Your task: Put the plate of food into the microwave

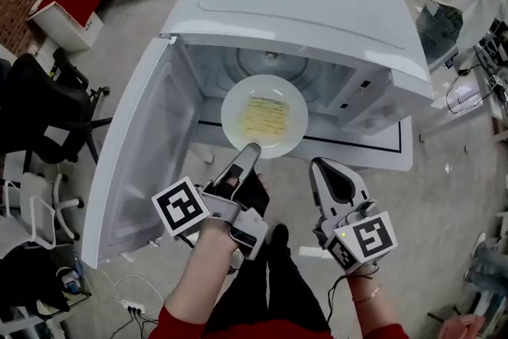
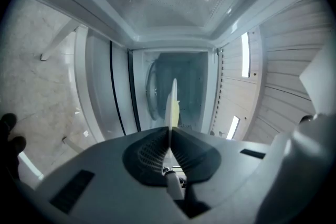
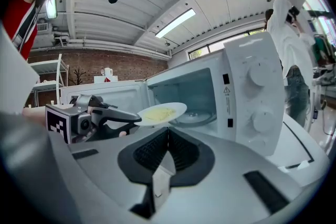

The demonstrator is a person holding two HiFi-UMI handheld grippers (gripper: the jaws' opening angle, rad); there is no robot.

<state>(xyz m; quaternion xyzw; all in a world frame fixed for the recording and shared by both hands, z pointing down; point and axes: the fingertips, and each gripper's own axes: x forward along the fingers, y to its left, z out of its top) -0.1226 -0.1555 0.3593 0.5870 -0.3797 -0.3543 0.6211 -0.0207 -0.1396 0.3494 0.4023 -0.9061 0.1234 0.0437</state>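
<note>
Head view: my left hand-held gripper (image 1: 250, 148) clamped on near rim of plate (image 1: 234, 119), food (image 1: 264, 117) on it, plate at mouth of open microwave (image 1: 302, 4). Right hand-held gripper (image 1: 317, 167) closed, empty, near plate, not touching. Left gripper view: I see plate only edge-on between pads (image 2: 149, 152). Right gripper view adds: plate level, turntable (image 3: 197, 117) behind it.

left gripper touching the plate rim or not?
Touching. In the left gripper view, the left gripper has its jaws shut on the rim of the plate; the right gripper view shows the same clamp side-on.
</note>
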